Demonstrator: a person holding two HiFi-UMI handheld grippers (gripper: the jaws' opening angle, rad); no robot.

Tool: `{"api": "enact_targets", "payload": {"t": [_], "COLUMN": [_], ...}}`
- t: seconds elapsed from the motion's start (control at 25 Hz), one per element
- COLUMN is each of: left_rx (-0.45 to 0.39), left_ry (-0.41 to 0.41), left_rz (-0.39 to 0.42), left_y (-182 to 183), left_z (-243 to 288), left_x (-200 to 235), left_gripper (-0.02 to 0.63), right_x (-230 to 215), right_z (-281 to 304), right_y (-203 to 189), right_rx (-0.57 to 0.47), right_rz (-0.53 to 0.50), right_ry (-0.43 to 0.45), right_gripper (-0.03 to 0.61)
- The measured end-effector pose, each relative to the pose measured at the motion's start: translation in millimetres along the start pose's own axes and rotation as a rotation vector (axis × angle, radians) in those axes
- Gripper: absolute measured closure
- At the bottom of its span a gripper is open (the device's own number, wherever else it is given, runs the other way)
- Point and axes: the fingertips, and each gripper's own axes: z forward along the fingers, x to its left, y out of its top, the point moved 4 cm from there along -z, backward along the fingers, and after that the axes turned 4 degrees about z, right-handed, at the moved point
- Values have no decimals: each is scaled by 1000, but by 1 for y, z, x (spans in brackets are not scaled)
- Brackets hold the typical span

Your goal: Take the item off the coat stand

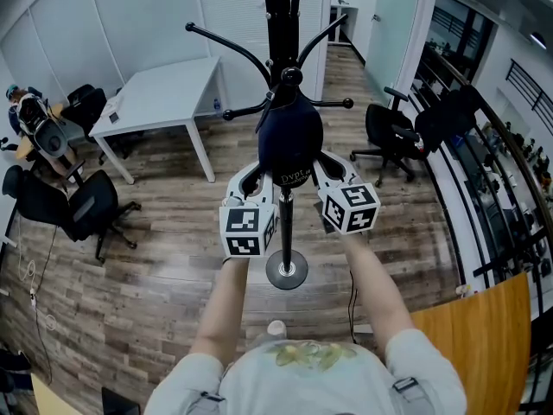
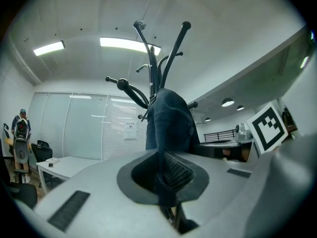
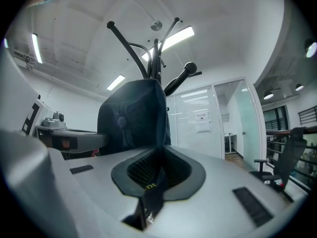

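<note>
Head view: left gripper [image 1: 257,176] and right gripper [image 1: 325,168] pinch the dark cap [image 1: 289,132]

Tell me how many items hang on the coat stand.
1: a dark cap hangs low on the coat stand, against its pole. Every other hook in view is bare; nothing else seems hidden behind the cap.

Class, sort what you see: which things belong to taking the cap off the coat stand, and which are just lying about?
Job in hand: coat stand; dark cap; left gripper and right gripper, both clamped on the cap.

Lying about: white table; black office chairs.
</note>
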Motion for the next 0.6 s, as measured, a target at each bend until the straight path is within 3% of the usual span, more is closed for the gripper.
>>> {"api": "enact_targets", "payload": {"t": [0.6], "left_rx": [-84], "left_ry": [21], "left_rz": [12], "left_y": [32], "left_z": [-14], "left_x": [0], "left_gripper": [591], "right_x": [15], "right_z": [-15], "right_y": [30], "right_rx": [-83], "right_rz": [-17], "right_ry": [30], "right_gripper": [543]}}
